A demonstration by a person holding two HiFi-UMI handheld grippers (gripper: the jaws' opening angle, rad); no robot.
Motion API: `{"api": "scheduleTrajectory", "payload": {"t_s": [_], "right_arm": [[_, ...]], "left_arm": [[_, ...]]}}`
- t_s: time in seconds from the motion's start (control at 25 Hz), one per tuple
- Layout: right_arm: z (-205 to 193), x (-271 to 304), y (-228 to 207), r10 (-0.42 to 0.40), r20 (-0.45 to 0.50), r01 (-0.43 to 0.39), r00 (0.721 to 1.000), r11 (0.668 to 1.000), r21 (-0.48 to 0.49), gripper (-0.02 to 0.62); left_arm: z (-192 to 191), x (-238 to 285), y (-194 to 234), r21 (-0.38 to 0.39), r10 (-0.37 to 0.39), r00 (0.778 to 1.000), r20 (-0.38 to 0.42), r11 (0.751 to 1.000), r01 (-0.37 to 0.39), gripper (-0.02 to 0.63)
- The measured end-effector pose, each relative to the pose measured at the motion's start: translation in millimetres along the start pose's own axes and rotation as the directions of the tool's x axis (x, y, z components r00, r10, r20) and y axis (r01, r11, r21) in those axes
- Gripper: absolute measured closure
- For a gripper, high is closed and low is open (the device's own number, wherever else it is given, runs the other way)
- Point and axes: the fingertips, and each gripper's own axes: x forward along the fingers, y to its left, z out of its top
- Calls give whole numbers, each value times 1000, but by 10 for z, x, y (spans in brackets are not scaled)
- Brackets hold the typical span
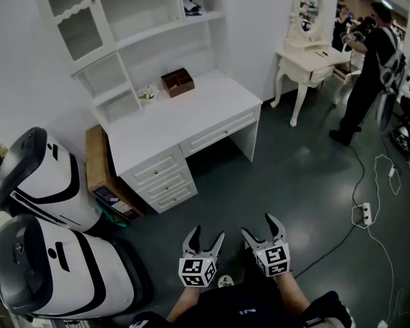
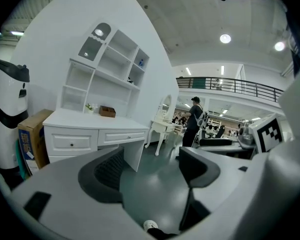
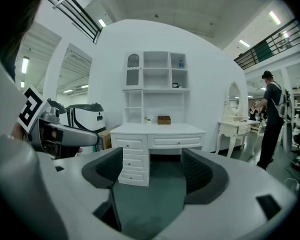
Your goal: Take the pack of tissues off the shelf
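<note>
Desk (image 1: 191, 115), white and boxy under arched hutch cubbies, stands well ahead. Left gripper (image 1: 208, 234) and right gripper (image 1: 258, 225) hold ribbed dark jaws apart, empty. Tissue pack (image 1: 190, 6), small and flat, lies in a right-hand cubby.

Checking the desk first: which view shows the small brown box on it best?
Head view: the small brown wooden box shows from above, open-topped, on the white desk. Both gripper views show it far off, small.

A white worktop (image 1: 184, 118) with a shelf unit (image 1: 133, 19) stands well ahead of the fingers (image 1: 190, 240). Dark green floor (image 1: 294, 176) lies under them, with a white dressing table (image 1: 311, 63) ahead-right
</note>
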Motion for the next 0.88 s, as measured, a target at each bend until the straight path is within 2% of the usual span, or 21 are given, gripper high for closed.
{"api": "scheduleTrajectory", "payload": {"t_s": [0.4,0.68,0.88], "right_arm": [[216,781,-704,94,-8,-95,996,995,-41,241],[461,1402,-1358,168,-21,-169,986,981,-99,256],[438,1743,-1592,236,-68,-243,969,962,-122,267]], "left_arm": [[266,887,115,13,93,996,-7,996,-93,264],[481,1602,140,-25,167,986,-2,986,-167,264],[494,1974,154,-59,210,978,-19,976,-211,264]]}}
